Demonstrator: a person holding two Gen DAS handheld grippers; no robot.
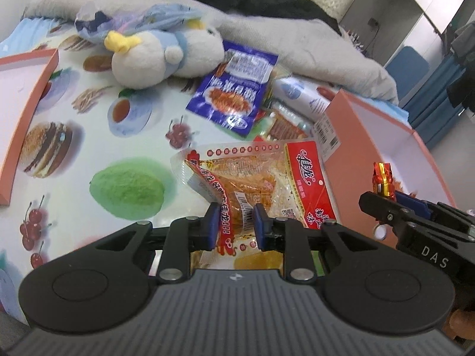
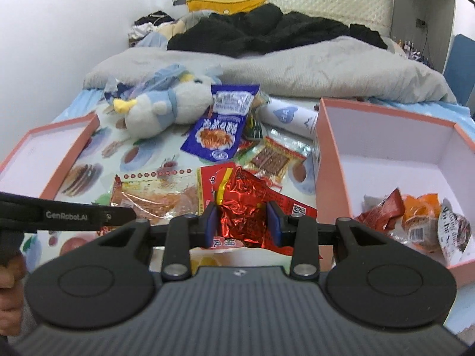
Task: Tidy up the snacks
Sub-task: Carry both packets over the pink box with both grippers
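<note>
My left gripper is shut on a clear snack packet with orange contents and a red label, its near edge pinched between the blue pads. The same packet shows in the right wrist view beside the left gripper's fingertip. My right gripper is shut on a crumpled red foil packet, which sticks up above that gripper at the right edge of the left wrist view. A pink box at the right holds several snacks.
A blue snack packet, a packet of brown sticks and a white tube lie on the printed cloth. A plush toy lies further back. A second pink box sits left. Grey blanket and black clothes behind.
</note>
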